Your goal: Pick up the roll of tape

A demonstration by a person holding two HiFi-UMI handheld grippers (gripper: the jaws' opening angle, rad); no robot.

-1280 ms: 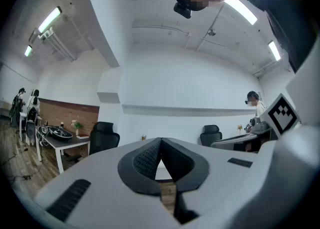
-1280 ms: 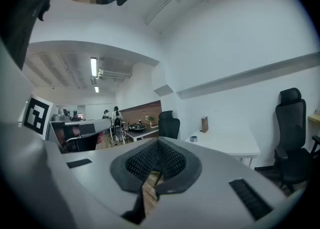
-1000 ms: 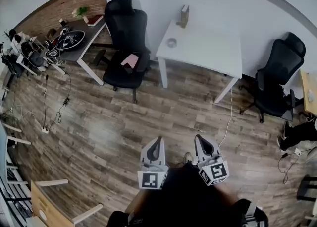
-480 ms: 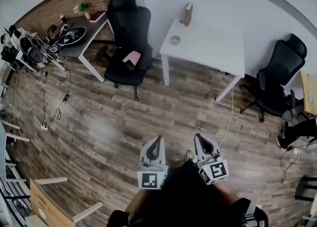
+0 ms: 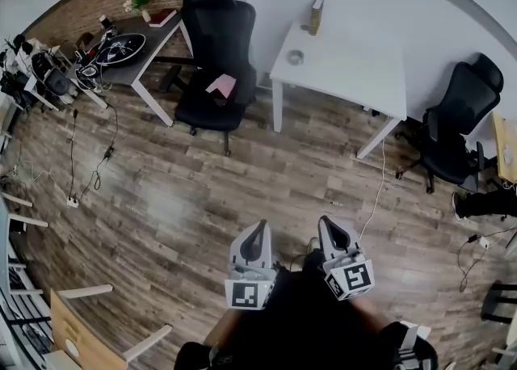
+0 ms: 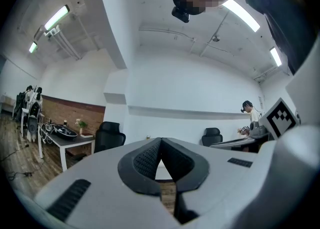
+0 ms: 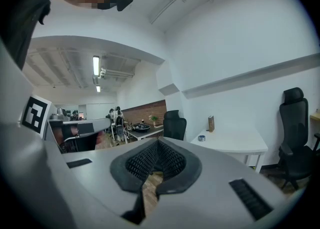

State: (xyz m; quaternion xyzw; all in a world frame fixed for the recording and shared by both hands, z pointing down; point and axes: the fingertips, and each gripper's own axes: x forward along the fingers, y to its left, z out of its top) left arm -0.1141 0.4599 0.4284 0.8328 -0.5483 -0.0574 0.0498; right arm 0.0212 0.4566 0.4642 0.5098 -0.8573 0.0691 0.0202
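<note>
Roll of tape [image 5: 296, 57] lies on the white counter [image 5: 355, 86] at twelve o'clock, well apart from the left tongs [image 5: 258, 231] and right tongs [image 5: 329, 228], both pressed together and empty, so walk close before spreading one over its rim.

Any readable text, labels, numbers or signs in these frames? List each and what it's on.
No readable text anywhere.
Black-and-white square markers on the cubes of the left claw and right claw: patterns only, no letters or digits.
Upright brown book on the white table: print too small to read.
Flat red book: too small to read.
Pink sheet on the black office chair: too blurred to tell.
</note>
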